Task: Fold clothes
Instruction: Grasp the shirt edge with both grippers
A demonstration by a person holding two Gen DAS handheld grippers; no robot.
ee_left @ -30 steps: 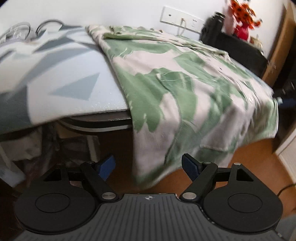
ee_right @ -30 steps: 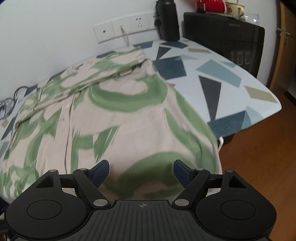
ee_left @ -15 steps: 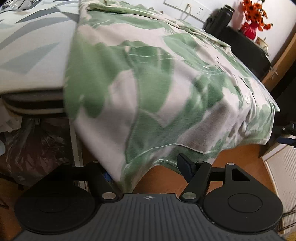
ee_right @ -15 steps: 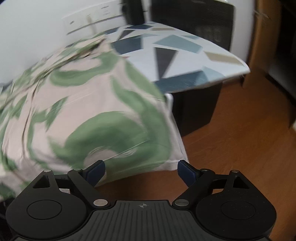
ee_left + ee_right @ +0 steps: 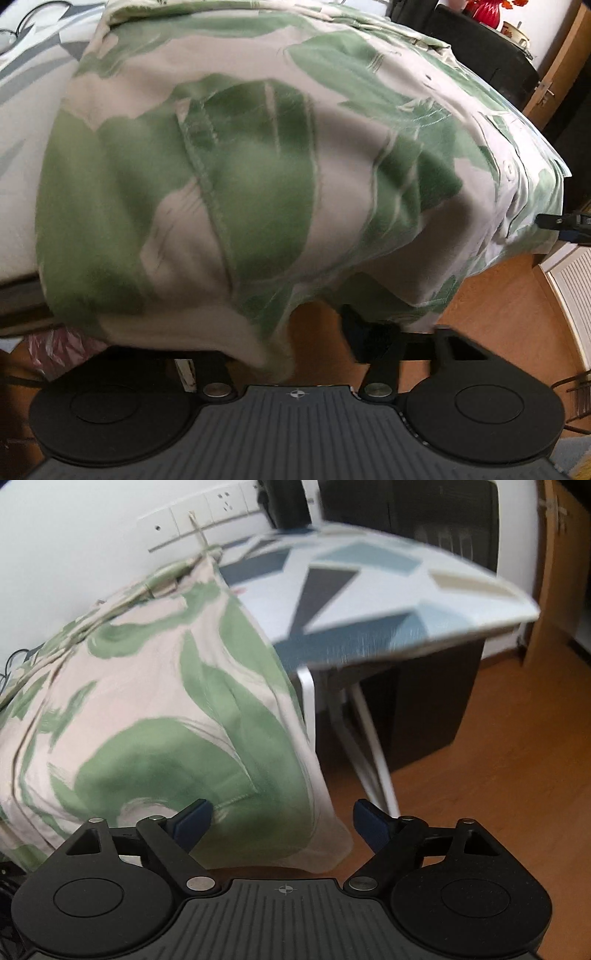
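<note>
The shirt (image 5: 258, 177), cream with green leaves, is spread over the desk (image 5: 388, 579) (the one with the geometric cover), and its lower part hangs off the near edge toward the floor (image 5: 498, 757). Not folded as it lies.

Both grippers sit low at that hanging hem. The right gripper (image 5: 282, 821) has its jaws spread wide, with the hem corner just between them, nothing pinched. The left gripper (image 5: 295, 341) is trickier: the cloth drapes right over its left finger, so I can't tell how its jaws stand.

My guess at what could go wrong: so much fabric is over the edge that a tug at the hem could drag the whole shirt off the desk, or one side catches only a single layer and the fold comes out crooked.

The left view shows the chest pocket and button placket; the right view shows the bare desk end, its white legs and the wall sockets (image 5: 207, 513).
</note>
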